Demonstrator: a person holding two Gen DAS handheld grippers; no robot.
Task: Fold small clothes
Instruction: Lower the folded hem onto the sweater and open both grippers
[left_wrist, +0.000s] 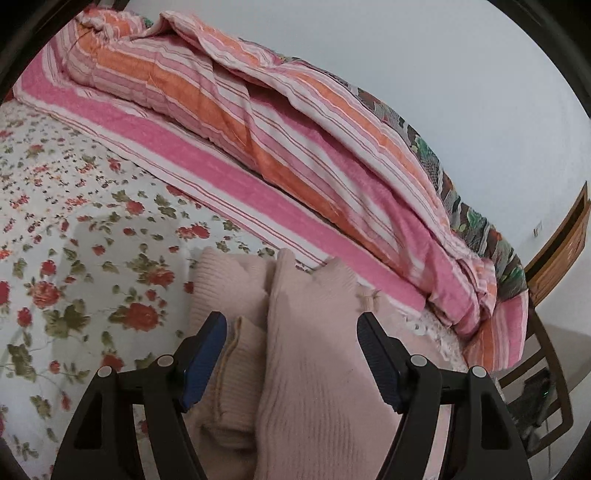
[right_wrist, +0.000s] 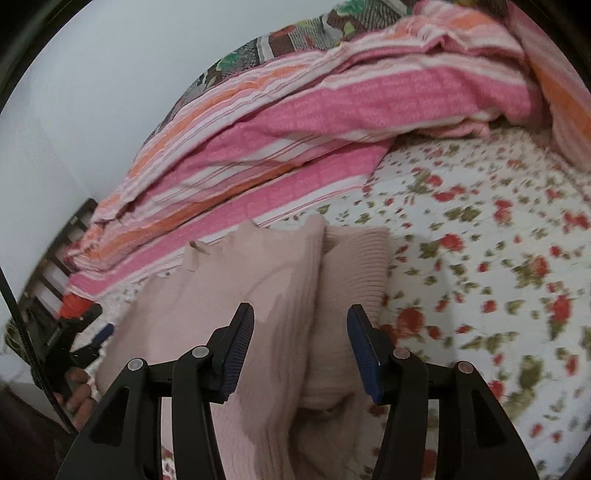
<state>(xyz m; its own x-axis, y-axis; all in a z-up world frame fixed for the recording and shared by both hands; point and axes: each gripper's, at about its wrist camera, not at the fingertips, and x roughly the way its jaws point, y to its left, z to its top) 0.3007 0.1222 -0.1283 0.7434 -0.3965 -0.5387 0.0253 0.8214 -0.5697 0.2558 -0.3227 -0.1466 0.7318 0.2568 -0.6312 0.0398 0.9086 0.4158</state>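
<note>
Left gripper (left_wrist: 291, 325): black plastic frame, triangular cut-outs in outer arms, four silver round rivets, dark blue ribbed pads (left_wrist: 205, 360). Right gripper (right_wrist: 300, 319): same black frame, same silver rivets, blue ribbed pads (right_wrist: 364, 354) (finely grooved faces). Right view also catches left gripper's black body with black cable (right_wrist: 22, 325) beside it.

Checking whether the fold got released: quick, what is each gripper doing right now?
Left gripper: open, jaws either side of the pink knit garment, not pressing it.
Right gripper: open, jaws clear of the same garment.
</note>
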